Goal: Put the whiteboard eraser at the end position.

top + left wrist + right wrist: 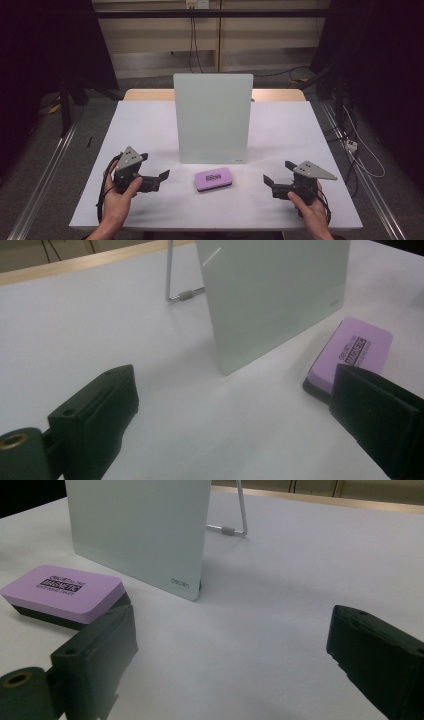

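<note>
Both of my hand-held grippers, left and right, gape wide, empty. Eraser lies on bench between them, before board; my left jaw clips its corner from sight.

A white worktop fills the room's centre, a wooden edge showing at its 12 o'clock side. Grey floor surrounds it, with metal rails at 9 and 3 o'clock. Cables hang down the pale wall beyond, dark curtains on both flanks.
</note>
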`<action>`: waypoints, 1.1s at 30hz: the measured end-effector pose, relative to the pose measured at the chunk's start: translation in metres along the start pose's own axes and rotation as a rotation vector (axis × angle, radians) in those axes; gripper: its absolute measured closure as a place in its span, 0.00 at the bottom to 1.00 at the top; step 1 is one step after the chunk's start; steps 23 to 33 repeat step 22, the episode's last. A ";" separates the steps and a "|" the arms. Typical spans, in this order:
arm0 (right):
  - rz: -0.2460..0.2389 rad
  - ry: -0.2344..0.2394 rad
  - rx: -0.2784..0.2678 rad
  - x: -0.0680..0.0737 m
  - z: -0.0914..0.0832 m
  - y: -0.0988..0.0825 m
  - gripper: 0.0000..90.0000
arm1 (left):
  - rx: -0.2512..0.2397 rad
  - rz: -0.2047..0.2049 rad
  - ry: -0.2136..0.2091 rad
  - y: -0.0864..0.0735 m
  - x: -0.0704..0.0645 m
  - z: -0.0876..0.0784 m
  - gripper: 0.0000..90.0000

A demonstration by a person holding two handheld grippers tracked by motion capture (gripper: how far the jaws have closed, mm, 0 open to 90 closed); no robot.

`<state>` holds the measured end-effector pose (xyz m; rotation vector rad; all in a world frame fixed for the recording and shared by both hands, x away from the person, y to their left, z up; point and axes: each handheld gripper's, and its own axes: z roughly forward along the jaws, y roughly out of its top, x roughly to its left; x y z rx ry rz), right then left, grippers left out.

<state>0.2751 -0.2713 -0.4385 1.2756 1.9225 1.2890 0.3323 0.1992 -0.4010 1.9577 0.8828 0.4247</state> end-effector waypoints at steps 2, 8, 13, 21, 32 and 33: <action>0.000 0.000 0.000 0.000 0.000 0.000 0.06 | -0.002 0.006 0.005 -0.004 0.001 -0.002 0.06; -0.003 -0.002 0.001 0.000 0.000 0.000 0.06 | -0.050 0.026 -0.008 -0.016 -0.001 -0.005 0.06; -0.007 -0.003 0.000 0.001 -0.001 0.000 0.06 | -0.070 -0.013 0.022 -0.025 -0.001 -0.009 0.06; -0.006 -0.002 0.004 0.001 0.000 0.000 0.07 | -0.108 0.011 0.031 -0.025 0.002 -0.010 0.06; -0.007 -0.001 0.004 0.001 0.000 0.000 0.07 | -0.110 0.014 0.038 -0.025 0.003 -0.009 0.06; -0.007 -0.001 0.004 0.001 0.000 0.000 0.07 | -0.110 0.014 0.038 -0.025 0.003 -0.009 0.06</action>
